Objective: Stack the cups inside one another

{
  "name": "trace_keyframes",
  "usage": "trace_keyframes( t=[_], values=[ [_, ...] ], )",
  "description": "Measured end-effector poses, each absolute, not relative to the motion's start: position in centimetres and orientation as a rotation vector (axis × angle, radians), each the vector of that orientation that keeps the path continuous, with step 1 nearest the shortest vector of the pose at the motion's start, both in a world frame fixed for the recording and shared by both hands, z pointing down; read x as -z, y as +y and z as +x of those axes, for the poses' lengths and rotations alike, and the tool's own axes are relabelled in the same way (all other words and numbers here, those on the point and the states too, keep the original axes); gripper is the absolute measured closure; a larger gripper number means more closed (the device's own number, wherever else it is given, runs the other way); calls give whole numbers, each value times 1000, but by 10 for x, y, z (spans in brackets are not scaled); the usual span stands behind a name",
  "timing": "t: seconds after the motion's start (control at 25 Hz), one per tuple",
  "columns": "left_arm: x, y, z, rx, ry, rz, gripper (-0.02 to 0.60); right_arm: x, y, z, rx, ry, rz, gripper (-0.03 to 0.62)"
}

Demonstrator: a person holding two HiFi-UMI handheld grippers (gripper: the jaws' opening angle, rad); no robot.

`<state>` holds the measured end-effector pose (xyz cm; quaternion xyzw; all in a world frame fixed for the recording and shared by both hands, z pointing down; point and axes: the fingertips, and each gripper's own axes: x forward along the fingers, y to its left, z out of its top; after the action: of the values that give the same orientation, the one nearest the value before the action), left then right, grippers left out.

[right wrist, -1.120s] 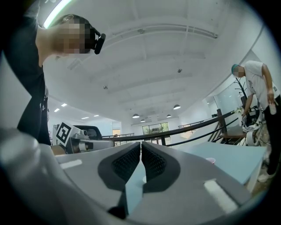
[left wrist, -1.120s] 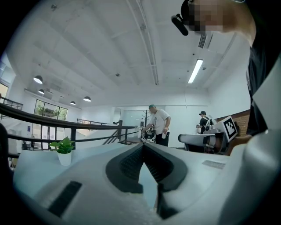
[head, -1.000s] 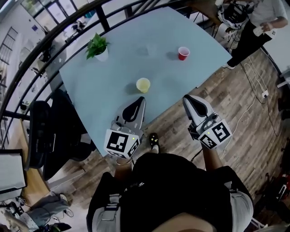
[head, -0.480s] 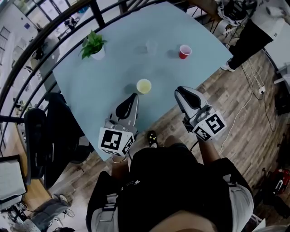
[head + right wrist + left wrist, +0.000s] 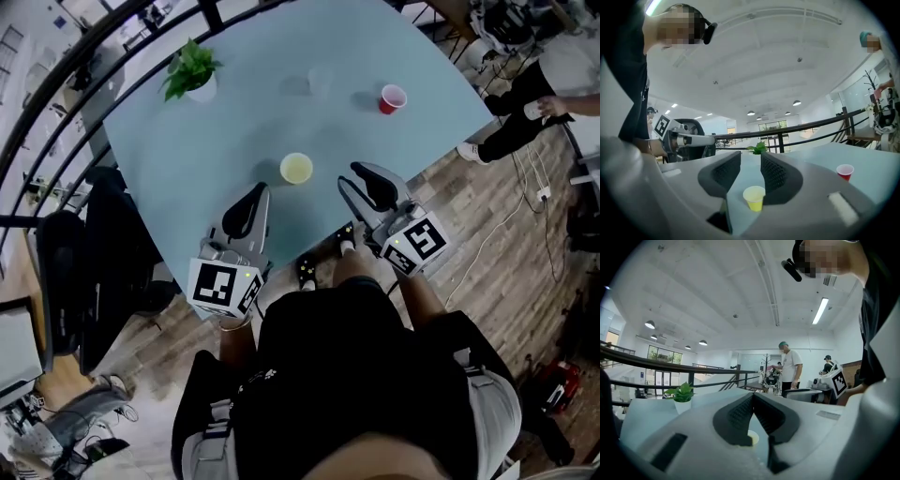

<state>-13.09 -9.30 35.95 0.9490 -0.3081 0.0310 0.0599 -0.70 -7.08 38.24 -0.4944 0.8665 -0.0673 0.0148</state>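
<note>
Right claw (image 5: 750, 161) — jaws partly apart, having just been opening; nothing sits between the pads. In the right gripper view the yellow cup (image 5: 754, 198) shows through the gap, but it stands ahead of the tips on the worktop (image 5: 234, 131), not within the grip. Left claw (image 5: 752, 395) — jaw tips pressed together, empty. Both claws point level over the near edge of the worktop, on either side of the yellow cup and short of it.

Cup positions, head view:
- Yellow cup: upright, near the front edge, closest to both claws.
- Red cup (image 5: 392, 98): upright, farther back and to the right, well apart from the yellow one.
- Clear cup (image 5: 320, 82): faint, farther back, near the red cup but not touching it.

A potted plant (image 5: 192, 75) stands at the far left, clear of the cups.

Task status: no cup sits inside another and none is held, so stacking has not begun. Judged from this layout, all nesting remains to be done, and the yellow cup is the likely first pick for the right claw.
</note>
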Motion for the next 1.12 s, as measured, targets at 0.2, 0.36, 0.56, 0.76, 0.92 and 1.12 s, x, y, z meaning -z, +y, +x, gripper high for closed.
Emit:
trace_keyframes(
  t=[0.2, 0.36, 0.56, 0.76, 0.92, 1.12],
  values=[
    [-364, -103, -139, -114, -1042, 2825, 581, -415, -93, -17, 237, 2839, -1485, 397],
    [-368, -110, -146, -125, -1116, 2782, 583, -446, -112, -28, 275, 2953, -1436, 337],
    [-370, -107, -158, -182, -1212, 2744, 578, -480, -130, -44, 317, 3075, -1354, 278],
    [-371, -104, -176, -213, -1315, 2691, 578, -506, -143, -58, 309, 3194, -1297, 226],
    [-370, -100, -187, -220, -1384, 2653, 577, -525, -152, -67, 290, 3269, -1267, 212],
    [-372, -94, -197, -239, -1446, 2602, 572, -549, -157, -75, 259, 3369, -1239, 204]
  ],
)
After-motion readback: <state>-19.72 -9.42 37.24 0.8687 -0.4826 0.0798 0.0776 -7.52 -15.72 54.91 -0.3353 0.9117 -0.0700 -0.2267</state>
